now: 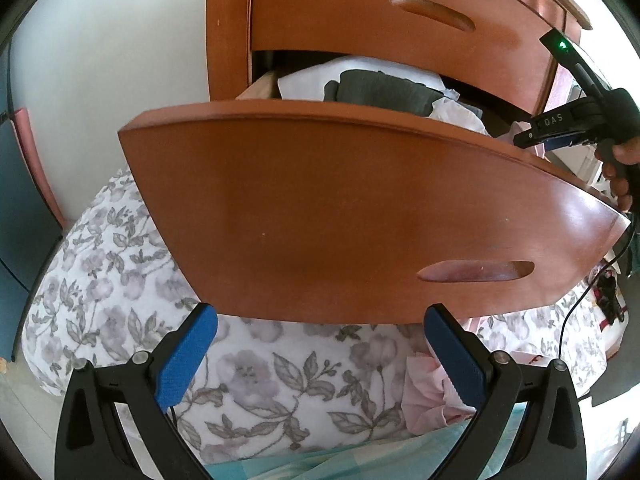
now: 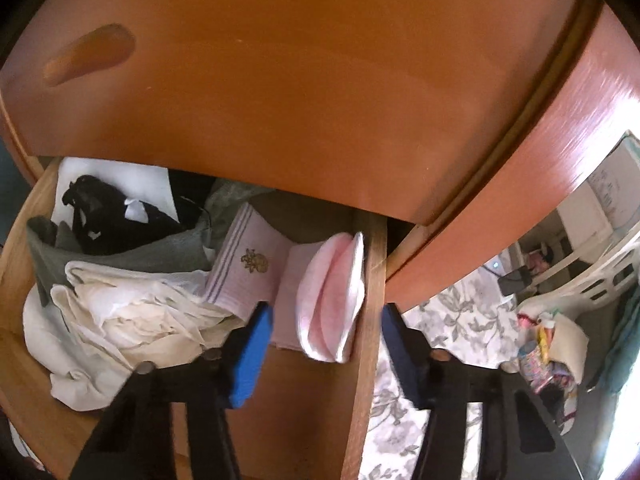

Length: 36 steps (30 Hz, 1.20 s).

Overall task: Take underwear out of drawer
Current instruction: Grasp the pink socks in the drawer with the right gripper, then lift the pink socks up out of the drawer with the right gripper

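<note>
The drawer (image 1: pixel 320 208) of the brown wooden dresser (image 1: pixel 360 20) is pulled out, and I take it as the landmark for all places.

Inside the drawer lie several folded clothes. Near its right side wall (image 2: pixel 370 280) stands a pink and white folded piece of underwear (image 2: pixel 332 300), leaning against this wall. Just beside it, toward the middle of the drawer, is a pink striped piece with a small gold emblem (image 2: pixel 248 268). Further to the left are a crumpled cream cloth (image 2: pixel 132 320), a grey garment (image 2: pixel 120 252) and a black garment (image 2: pixel 108 208) on something white.

The right gripper (image 2: pixel 324 344) points down at the right end of the drawer. Its jaws stand apart: one blue pad (image 2: pixel 250 352) is inside the drawer, just beside the striped piece, and the other pad is outside the side wall, so the wall and the pink and white piece are between them. The pads do not press on anything that I can see.

The left gripper (image 1: pixel 320 356) is in front of the drawer, below its front panel, with the jaws wide apart and nothing between them. Under the drawer is a bed cover with grey flowers (image 1: pixel 120 280), and a pink cloth (image 1: pixel 428 396) lies on it.
</note>
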{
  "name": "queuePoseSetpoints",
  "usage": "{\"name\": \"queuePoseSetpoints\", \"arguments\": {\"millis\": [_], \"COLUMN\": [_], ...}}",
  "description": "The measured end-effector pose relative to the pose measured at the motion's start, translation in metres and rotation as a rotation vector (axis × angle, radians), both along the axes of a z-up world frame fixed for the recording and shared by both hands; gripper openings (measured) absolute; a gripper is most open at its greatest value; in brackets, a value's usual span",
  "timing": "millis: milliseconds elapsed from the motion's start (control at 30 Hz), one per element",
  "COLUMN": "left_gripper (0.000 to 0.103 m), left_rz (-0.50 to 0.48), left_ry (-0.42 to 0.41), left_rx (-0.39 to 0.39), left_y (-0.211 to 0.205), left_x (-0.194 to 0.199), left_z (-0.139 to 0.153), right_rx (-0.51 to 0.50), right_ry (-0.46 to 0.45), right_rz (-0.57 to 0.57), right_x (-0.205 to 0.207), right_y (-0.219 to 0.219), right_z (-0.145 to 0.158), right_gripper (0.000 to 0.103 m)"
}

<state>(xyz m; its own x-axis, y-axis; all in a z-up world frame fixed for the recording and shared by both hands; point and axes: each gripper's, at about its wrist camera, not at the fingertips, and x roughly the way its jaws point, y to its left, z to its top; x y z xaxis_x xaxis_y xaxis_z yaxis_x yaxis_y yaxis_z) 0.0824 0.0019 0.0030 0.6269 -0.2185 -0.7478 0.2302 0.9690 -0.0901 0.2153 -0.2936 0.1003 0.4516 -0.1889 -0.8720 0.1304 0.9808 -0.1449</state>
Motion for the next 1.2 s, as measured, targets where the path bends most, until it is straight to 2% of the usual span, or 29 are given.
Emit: {"name": "queuePoseSetpoints", "arguments": {"millis": [100, 167, 367, 567, 1200], "left_gripper": [0.103, 0.103, 0.103, 0.103, 0.103], "left_rz": [0.001, -0.002, -0.010, -0.007, -0.010], "left_ry": [0.006, 0.009, 0.015, 0.020, -0.011], "left_rx": [-0.009, -0.010, -0.010, -0.009, -0.007], "left_y": [0.001, -0.001, -0.001, -0.001, -0.002], "left_x": [0.001, 0.002, 0.003, 0.004, -0.011], "left_z": [-0.002, -0.004, -0.007, -0.008, 0.014], "right_rx": [0.016, 0.024, 0.062, 0.085, 0.315], "right_ry": [-0.010, -0.022, -0.033, -0.047, -0.172], "right_rz": [-0.014, -0.024, -0.019, -0.010, 0.039], "right_x": [0.002, 0.004, 0.001, 0.000, -0.055], "right_y": [-0.003, -0.006, -0.010, -0.013, 0.007], "right_z": [-0.002, -0.001, -0.001, -0.001, 0.045], "right_gripper": [0.047, 0.038, 0.021, 0.012, 0.010]}}
